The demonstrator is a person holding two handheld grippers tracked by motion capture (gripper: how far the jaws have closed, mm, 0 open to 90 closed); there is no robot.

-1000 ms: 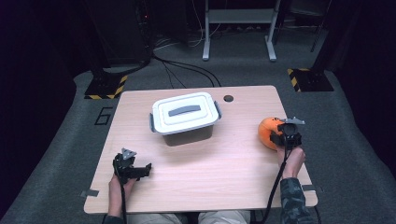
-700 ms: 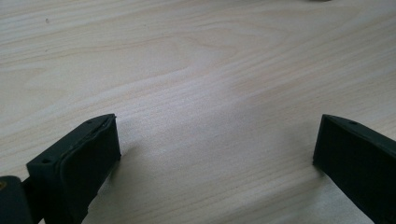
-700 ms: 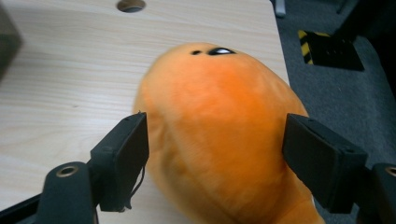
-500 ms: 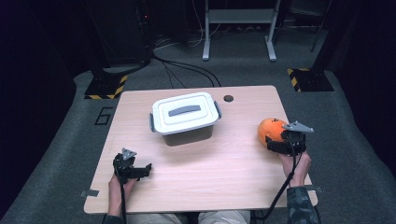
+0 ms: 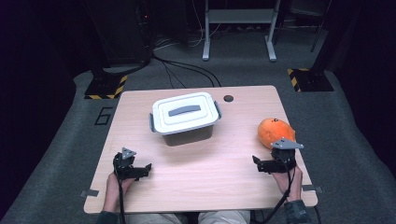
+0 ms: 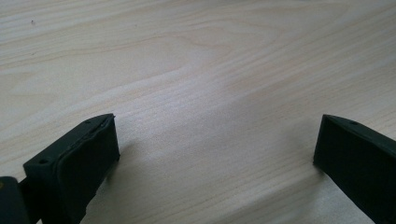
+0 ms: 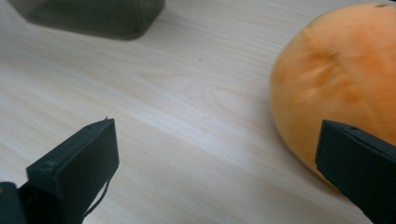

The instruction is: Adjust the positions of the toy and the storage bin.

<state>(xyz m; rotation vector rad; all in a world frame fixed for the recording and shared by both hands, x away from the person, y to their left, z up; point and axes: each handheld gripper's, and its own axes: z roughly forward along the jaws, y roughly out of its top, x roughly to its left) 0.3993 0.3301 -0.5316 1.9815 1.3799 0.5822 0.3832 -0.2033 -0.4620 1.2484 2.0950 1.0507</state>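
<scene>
Just beyond the open right tongs [image 5: 267,164] lies the orange pumpkin [image 5: 274,131], untouched.

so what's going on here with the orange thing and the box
A person at a table holds a gripper in each hand. The right gripper has just been opening, with nothing between its jaws; the orange ball now lies free on the table just beyond it. The left gripper rests open near the front edge. The lidded box sits untouched mid-table.
</scene>
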